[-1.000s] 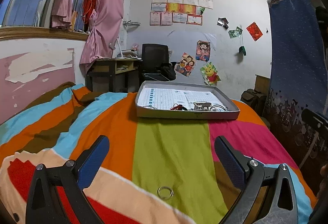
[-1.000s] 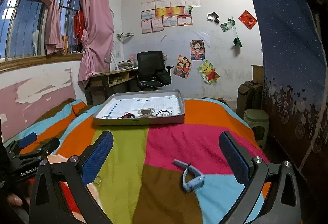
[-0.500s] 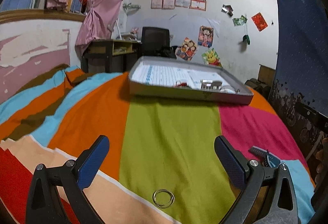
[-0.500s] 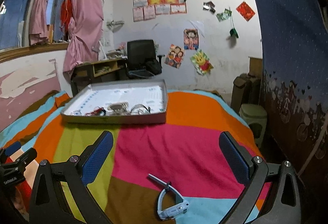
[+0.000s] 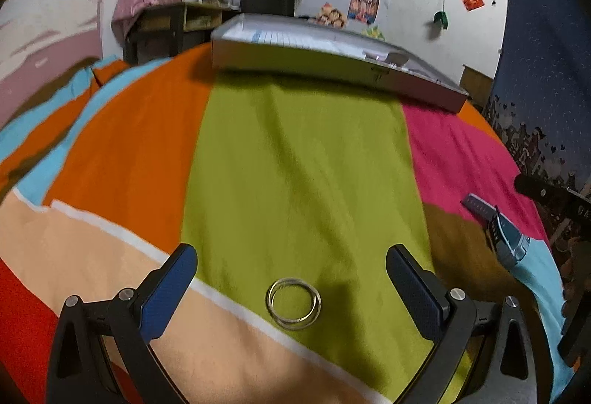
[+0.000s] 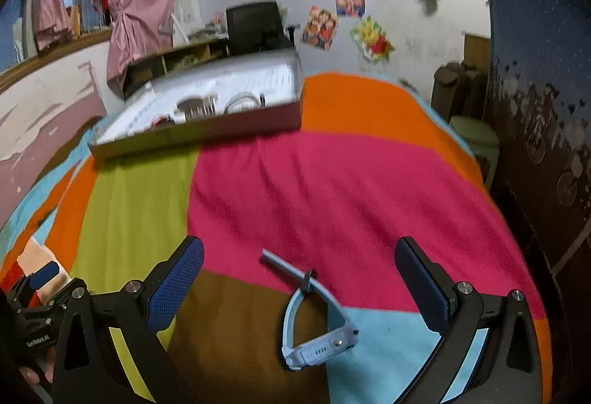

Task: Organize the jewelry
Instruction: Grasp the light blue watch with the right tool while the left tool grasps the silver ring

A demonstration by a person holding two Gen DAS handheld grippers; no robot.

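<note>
A pair of thin metal bangles (image 5: 293,303) lies on the green patch of the colourful bedspread, centred between the open fingers of my left gripper (image 5: 291,278), just above the cloth. A light blue watch (image 6: 314,326) lies on the bedspread between the open fingers of my right gripper (image 6: 299,274); it also shows in the left wrist view (image 5: 506,238). A flat grey tray (image 6: 207,130) with several jewelry pieces inside sits farther back on the bed; its front wall shows in the left wrist view (image 5: 332,71).
The bedspread (image 6: 332,189) covers the whole bed. A desk (image 5: 173,20) and a black chair (image 6: 255,23) stand against the far wall. A blue curtain (image 5: 546,53) and a green stool (image 6: 476,134) are to the right of the bed.
Both grippers have dropped lower and tilted down toward the bed. The bangles now sit between the left fingers and the watch between the right fingers. Both stay open.
</note>
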